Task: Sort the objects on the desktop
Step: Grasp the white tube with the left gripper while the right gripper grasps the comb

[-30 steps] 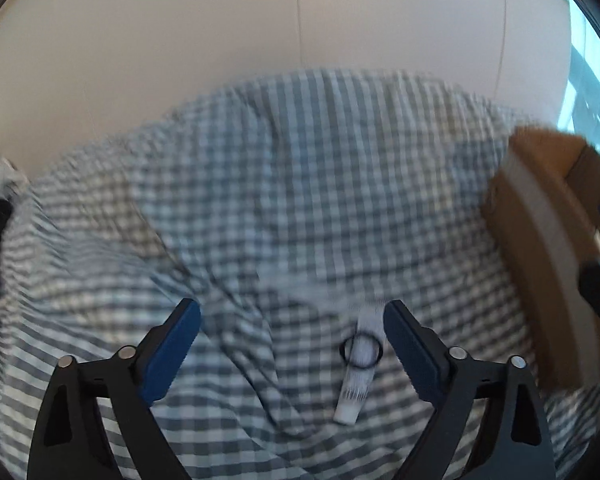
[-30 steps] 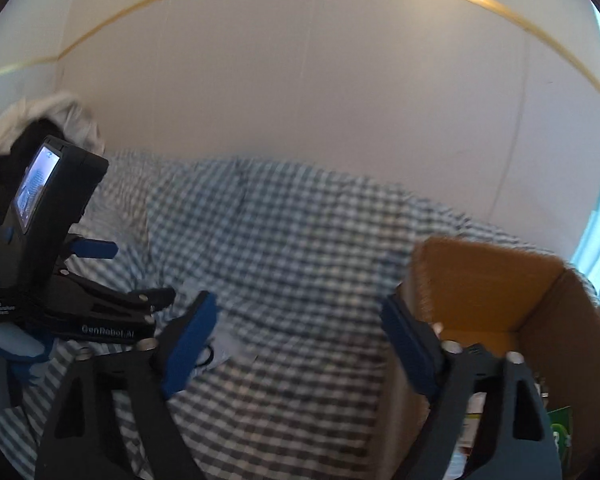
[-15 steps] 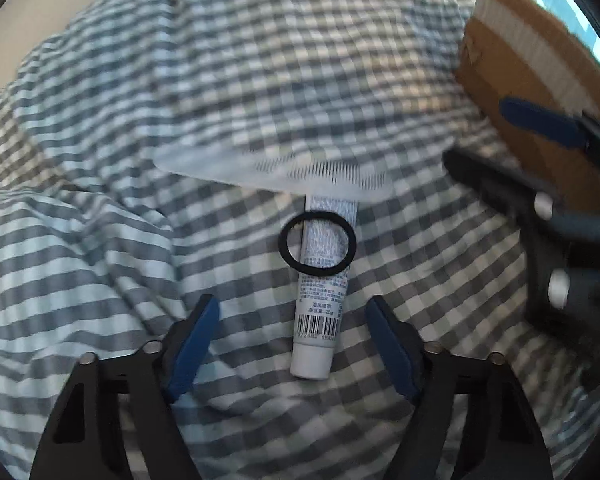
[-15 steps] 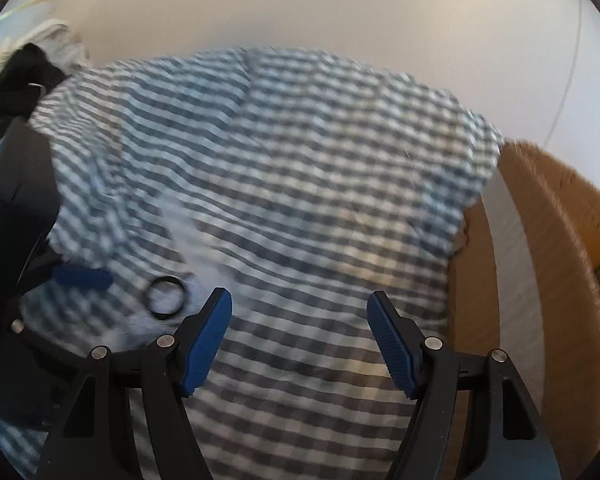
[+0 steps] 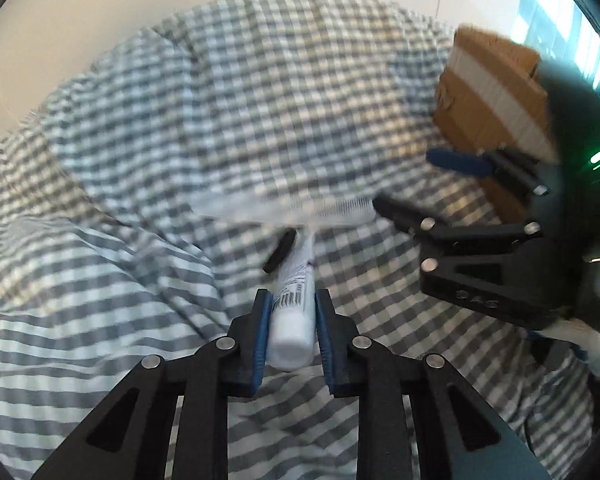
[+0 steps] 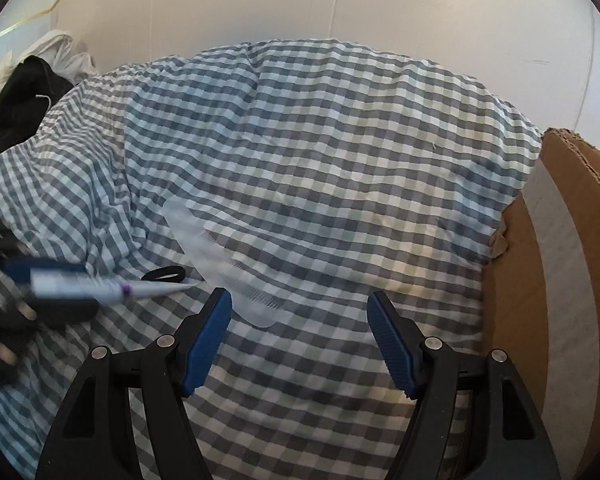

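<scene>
My left gripper is shut on a white tube with a barcode, gripping it near its cap end and holding it just above the checked cloth. A black hair ring is slipping off the tube's far end. A clear plastic comb lies beyond it. In the right wrist view the tube, the ring and the comb show at left. My right gripper is open and empty, with the comb's near end between its fingers.
A grey-and-white checked cloth covers the surface in rumpled folds. A cardboard box stands at the right edge; it also shows in the left wrist view. Dark and white clothing lies far left. A wall stands behind.
My left gripper closed on the white tube and lifted it, tipping the black ring off. My right gripper moved toward the comb and stayed open.
</scene>
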### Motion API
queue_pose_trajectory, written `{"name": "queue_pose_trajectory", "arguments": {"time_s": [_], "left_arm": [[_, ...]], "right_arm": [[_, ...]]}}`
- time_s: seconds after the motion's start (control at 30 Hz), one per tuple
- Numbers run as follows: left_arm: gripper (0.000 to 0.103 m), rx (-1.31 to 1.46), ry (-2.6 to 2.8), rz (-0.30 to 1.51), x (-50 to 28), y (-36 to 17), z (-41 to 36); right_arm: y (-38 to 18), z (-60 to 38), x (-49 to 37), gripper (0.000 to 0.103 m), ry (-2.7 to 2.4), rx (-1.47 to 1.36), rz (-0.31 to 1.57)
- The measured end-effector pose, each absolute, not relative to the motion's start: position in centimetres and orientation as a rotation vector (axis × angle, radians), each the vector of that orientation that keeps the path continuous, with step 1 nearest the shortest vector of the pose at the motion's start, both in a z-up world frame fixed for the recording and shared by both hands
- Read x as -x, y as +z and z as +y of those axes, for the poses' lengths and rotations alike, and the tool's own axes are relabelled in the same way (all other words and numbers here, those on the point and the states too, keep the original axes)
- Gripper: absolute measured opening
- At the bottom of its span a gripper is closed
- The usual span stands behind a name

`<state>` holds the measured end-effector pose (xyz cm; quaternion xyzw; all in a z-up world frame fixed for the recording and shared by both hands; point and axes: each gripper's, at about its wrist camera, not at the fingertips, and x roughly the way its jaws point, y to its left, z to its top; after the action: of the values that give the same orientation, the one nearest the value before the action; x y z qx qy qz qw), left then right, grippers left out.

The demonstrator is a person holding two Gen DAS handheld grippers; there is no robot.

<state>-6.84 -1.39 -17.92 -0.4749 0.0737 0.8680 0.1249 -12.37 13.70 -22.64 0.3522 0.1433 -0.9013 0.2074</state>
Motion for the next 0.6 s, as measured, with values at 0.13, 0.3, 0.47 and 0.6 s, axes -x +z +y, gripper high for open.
{"name": "queue_pose_trajectory", "arguments": {"time_s": [0.13, 0.3, 0.47, 0.6], "left_arm": [[0.022, 1.320, 2.600, 0.140, 7.1, -15.4, -3.7], [0.022, 1.255, 2.666, 0.060, 8.0, -13.6, -5.2], [0.022, 1.221, 2.695, 0.028, 8.1, -12.9, -5.6], [0.022, 1.217, 2.719, 0.024, 7.9, -12.4, -5.9]], "right_arm": [[-23.4, 12.4, 12.8, 0.070, -2.426, -1.008, 0.407], [-25.1, 9.6, 13.6, 0.070, -2.392, -1.007, 0.540], [-26.4, 6.8, 14.5, 0.068, -2.390, -0.991, 0.732], [-26.8, 6.0, 14.2, 0.019, -2.346, -1.020, 0.741]]}}
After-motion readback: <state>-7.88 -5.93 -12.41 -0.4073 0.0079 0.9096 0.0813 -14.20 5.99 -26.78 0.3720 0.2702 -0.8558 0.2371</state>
